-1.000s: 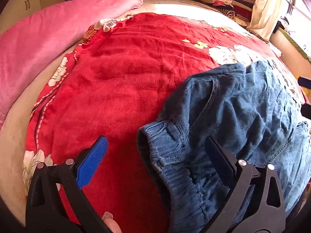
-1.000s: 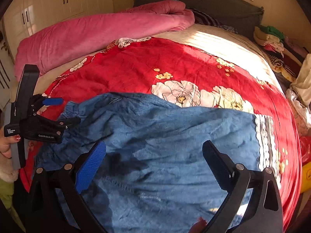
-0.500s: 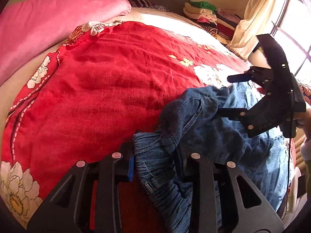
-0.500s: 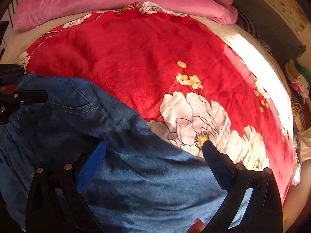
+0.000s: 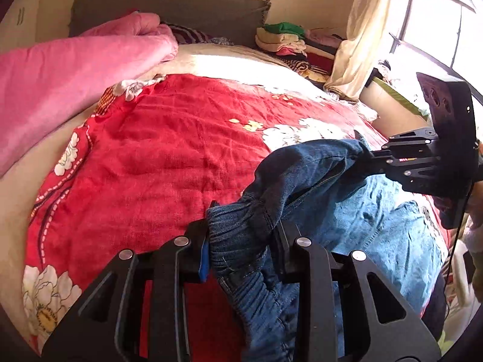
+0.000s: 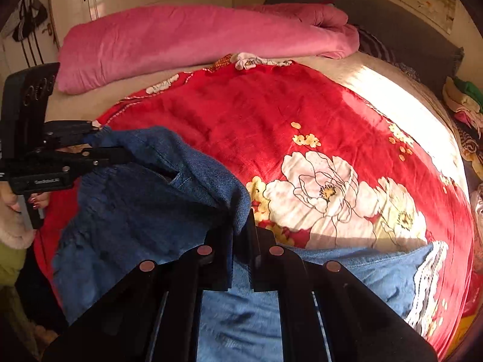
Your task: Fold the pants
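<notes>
On the bed, from left to right: a pink quilt (image 5: 75, 69) lies rolled along the far-left edge, at about ten o'clock from the middle of the left wrist view. Beside it a red floral blanket (image 5: 169, 150) covers the mattress, with a large white flower printed at three o'clock in the right wrist view. The denim pants (image 5: 305, 187) lie on the blanket's near side, at five o'clock in the left wrist view, with their top edge raised off the blanket.

Left gripper (image 5: 241, 244): jaws drawn in on the gathered elastic waistband, which bunches thickly between the pads; the blue pad shows at the left of the fabric. These jaws closed within the last second and hold the band. A hand (image 6: 18, 202) grips the handle, seen at nine o'clock in the right wrist view.

Right gripper (image 6: 243, 253): jaws have just been closing and now stand nearly together, pinching a thin fold of denim at the waist's other end. In the left wrist view this tool sits at three o'clock, its tips on the raised cloth.

Far right: a stack of folded clothes (image 5: 286, 39) at one o'clock, then a pale curtain (image 5: 362, 36) and a window (image 5: 434, 27).
</notes>
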### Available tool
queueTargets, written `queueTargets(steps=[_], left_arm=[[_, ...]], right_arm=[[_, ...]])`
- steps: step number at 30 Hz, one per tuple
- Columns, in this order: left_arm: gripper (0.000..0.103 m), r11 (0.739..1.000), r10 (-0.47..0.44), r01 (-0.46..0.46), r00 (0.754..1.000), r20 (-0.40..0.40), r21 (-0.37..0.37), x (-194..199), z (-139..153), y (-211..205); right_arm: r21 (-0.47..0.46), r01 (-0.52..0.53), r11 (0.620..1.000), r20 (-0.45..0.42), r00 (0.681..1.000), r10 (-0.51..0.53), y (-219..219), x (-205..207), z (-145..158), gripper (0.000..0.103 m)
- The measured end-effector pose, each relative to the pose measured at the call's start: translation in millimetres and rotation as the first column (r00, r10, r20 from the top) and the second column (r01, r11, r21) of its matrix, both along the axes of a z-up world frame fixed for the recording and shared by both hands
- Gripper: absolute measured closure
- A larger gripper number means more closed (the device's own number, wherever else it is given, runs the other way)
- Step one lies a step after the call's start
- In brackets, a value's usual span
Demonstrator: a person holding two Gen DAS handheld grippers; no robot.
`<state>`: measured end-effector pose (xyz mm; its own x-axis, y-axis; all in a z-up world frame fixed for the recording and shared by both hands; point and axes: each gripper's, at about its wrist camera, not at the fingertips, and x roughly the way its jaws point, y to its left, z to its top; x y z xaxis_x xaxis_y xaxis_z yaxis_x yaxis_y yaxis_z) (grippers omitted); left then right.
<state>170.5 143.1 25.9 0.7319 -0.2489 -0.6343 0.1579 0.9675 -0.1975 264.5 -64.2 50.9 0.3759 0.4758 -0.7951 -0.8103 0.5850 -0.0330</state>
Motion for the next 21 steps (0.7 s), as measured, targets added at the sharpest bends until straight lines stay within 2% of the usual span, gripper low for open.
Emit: queueTargets(steps=[3,7,11,17,20,21], left_arm=[[0.08,0.996,-0.051,0.048,0.998,0.047,0.07,-25.3,14.5,-14.2],[0.079,0.988,-0.114,0.107,0.991,0.067,0.109,-64.6,18.6,-30.2],[0.077,0.975,-0.15,0.146,0.989,0.015,0.166,-105.0,-0.5,-46.0],[0.073,0.978,-0.12,0.133,0.989,-0.087,0.16,-137.1,-32.9,-52.1],[0.063,0.979,-0.103,0.12,0.988,-0.112,0.164,-145.1,-37.4,-52.3],[0.055,0.979,-0.09,0.109,0.989,-0.113,0.173,-148.5,-36.9,-52.4]], right_arm=[[0.055,-0.004,0.999,0.005,1.0,0.004,-23.4,-38.8,15.0,0.097],[0.101,-0.016,0.995,-0.015,1.0,0.017,-50.0,-91.0,17.3,0.097],[0.095,-0.045,0.994,-0.066,0.996,0.052,-62.4,-139.6,-5.0,0.097],[0.094,-0.031,0.995,-0.148,0.988,0.045,-61.7,-181.8,-49.5,0.094],[0.109,-0.005,0.994,-0.175,0.984,0.024,-60.7,-191.4,-66.1,0.093],[0.124,0.014,0.992,-0.19,0.982,0.01,-61.0,-193.6,-68.9,0.093]])
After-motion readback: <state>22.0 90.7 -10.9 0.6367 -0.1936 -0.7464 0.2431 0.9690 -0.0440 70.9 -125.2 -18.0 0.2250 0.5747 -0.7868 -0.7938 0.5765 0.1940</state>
